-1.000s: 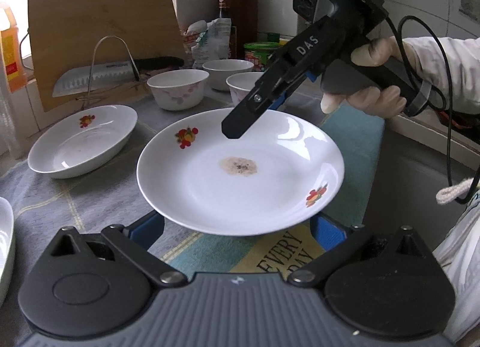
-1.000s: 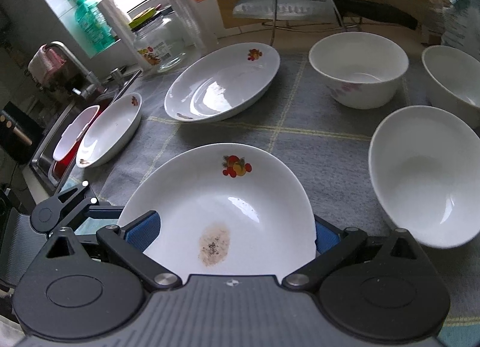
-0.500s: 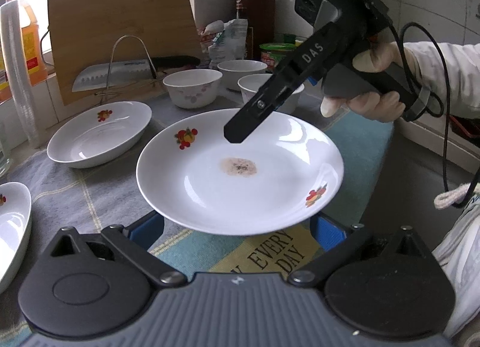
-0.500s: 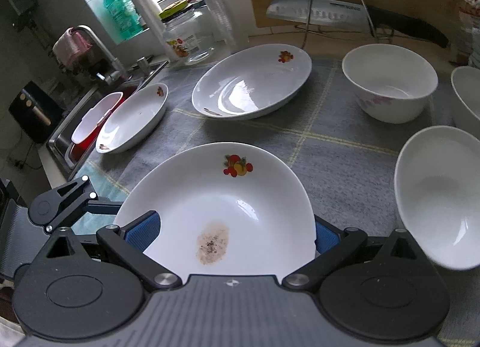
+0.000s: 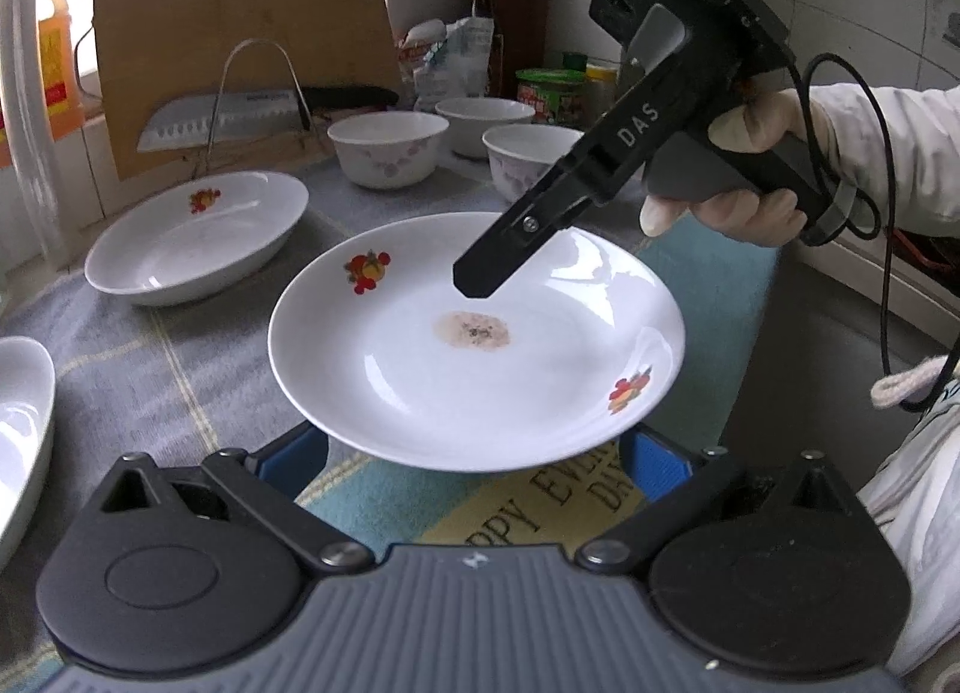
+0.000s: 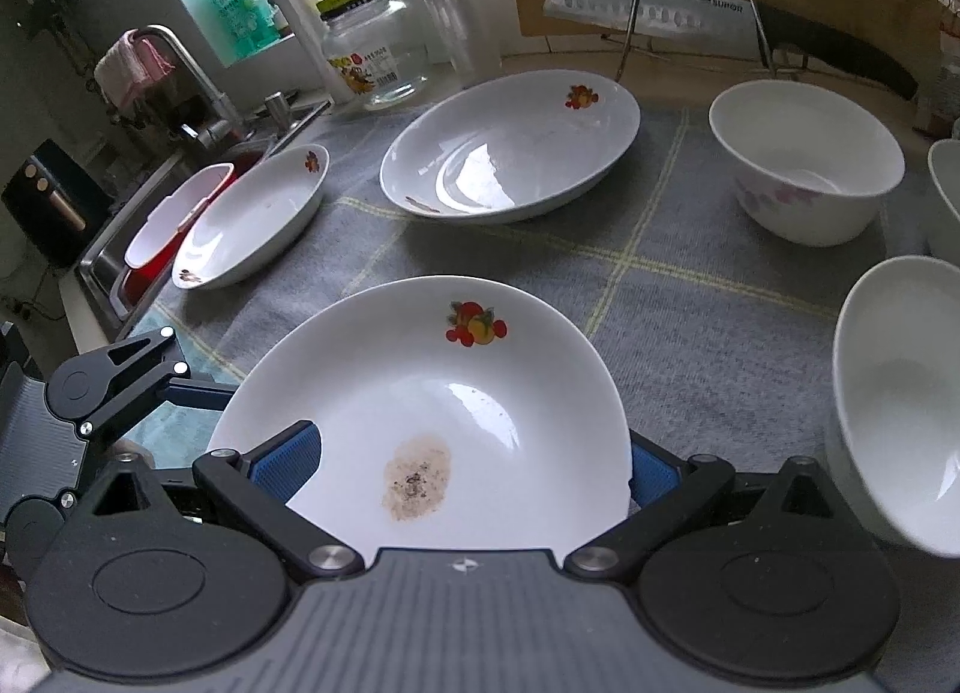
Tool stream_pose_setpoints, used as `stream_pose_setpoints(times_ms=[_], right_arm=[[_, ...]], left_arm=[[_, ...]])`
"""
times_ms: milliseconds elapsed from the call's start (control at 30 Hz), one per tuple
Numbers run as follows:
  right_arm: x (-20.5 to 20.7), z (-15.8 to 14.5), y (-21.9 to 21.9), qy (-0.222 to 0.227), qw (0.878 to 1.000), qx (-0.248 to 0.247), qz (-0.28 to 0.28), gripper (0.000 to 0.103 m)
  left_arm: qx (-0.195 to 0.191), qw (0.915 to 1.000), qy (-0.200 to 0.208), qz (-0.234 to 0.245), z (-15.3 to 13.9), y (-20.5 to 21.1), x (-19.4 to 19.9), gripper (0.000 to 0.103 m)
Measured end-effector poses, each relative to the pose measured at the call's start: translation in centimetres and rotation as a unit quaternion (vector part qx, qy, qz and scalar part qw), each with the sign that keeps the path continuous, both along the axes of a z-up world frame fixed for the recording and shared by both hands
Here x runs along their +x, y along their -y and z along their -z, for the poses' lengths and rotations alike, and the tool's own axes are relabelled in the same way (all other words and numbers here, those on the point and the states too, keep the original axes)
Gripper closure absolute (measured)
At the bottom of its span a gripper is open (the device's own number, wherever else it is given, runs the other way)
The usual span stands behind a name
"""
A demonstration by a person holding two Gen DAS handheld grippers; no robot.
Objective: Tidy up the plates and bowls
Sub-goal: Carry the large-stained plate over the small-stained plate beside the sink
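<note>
Both grippers meet at one white plate (image 6: 420, 381) with fruit prints and a brown stain in its well. It is held in the air over the near edge of the counter, above a blue mat (image 5: 390, 495) with lettering.

Left gripper (image 5: 474, 453): jaws spread wide, with the plate's near rim lying over both blue pads.

Right gripper (image 6: 477, 465): held by a gloved hand (image 5: 738, 195), also wide, with the plate slanting between its fingers. One pad sits over the plate's inner face and the other is behind the rim. Whether it clamps the plate cannot be told.

Beyond the plate, a grey checked cloth (image 6: 690, 303) covers the counter. A large oval dish (image 6: 510, 147) rests near the middle of it. A smaller oval dish (image 6: 252, 219) lies at the left edge, just beside the sink (image 6: 120, 267). Three white bowls (image 5: 387, 147) stand close together toward the right. At the back edge, a cleaver (image 6: 648, 9) lies on a wire rack in front of an upright cutting board (image 5: 240, 21).
</note>
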State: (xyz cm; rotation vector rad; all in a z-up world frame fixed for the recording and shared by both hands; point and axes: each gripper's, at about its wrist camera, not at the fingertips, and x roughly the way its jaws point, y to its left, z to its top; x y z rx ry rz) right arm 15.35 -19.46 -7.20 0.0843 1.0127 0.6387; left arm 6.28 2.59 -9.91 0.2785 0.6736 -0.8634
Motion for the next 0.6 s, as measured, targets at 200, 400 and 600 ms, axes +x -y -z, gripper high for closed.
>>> stream_pose_setpoints(times_ms=[200,400,600], right_arm=[[-0.1,0.5,-0.2,0.002,1.0,-0.002,-0.004,0.0],[-0.2,0.5,-0.2,0.007,1.0,-0.007,-0.005,0.0],[-0.5,0.3,-0.3,0.009,1.0,-0.009,-0.005,0.0]], left_arm=[[0.001,0.9994,-0.02,0.028,0.8,-0.2,0.6,0.001],[0.002,0.9981,-0.029,0.053,0.9,-0.3,1.6,0.001],[0.002,0.998,-0.022,0.059,0.8,-0.2,1.5,0.001]])
